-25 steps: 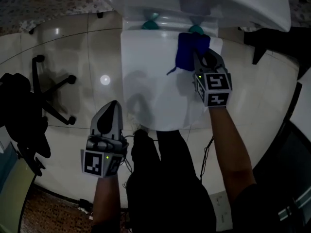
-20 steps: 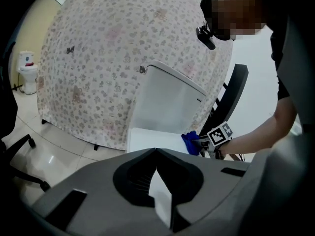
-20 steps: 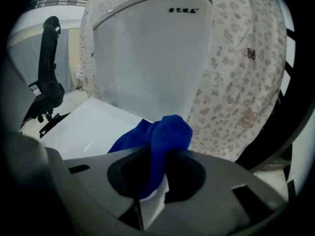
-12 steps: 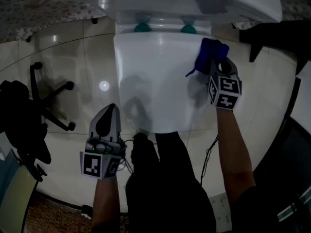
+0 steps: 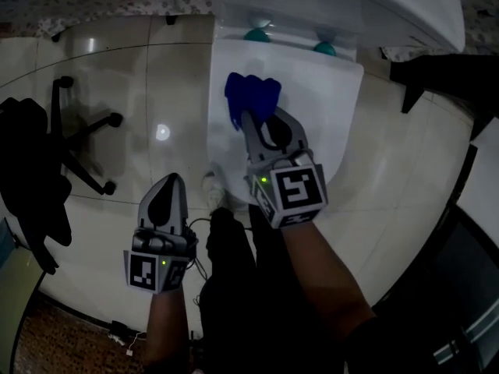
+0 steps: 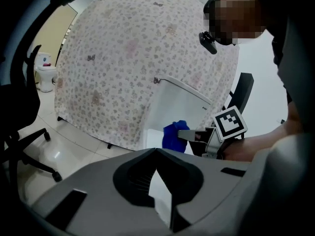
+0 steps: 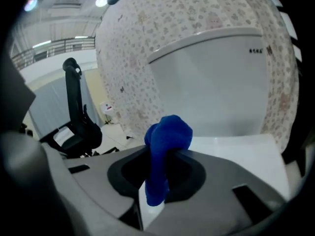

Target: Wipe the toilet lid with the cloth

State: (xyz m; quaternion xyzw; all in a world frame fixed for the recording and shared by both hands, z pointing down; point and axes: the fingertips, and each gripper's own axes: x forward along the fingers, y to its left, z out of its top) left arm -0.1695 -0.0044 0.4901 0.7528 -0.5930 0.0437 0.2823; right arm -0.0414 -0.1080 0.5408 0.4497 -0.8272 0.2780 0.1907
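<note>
The white toilet lid (image 5: 323, 107) lies closed below the tank (image 5: 327, 6). A blue cloth (image 5: 251, 96) rests bunched on the lid's left part, and my right gripper (image 5: 245, 117) is shut on it from the near side. In the right gripper view the cloth (image 7: 165, 144) hangs pinched between the jaws of that gripper (image 7: 156, 181), with the lid (image 7: 236, 149) just beyond. My left gripper (image 5: 173, 179) is shut and empty, held over the floor left of the bowl. From the left gripper (image 6: 157, 154) I see the cloth (image 6: 174, 135) and the lid's side.
An office chair base (image 5: 82, 139) stands on the glossy tiled floor (image 5: 156, 76) at the left, with a dark bulky shape (image 5: 31, 193) beside it. Flowered fabric (image 6: 128, 68) surrounds the tank. Black objects (image 5: 440, 72) sit at the right. The person's legs (image 5: 242, 263) stand before the bowl.
My right gripper has carried the cloth across the lid from its back right corner to its left side. The left gripper has stayed low over the floor.
</note>
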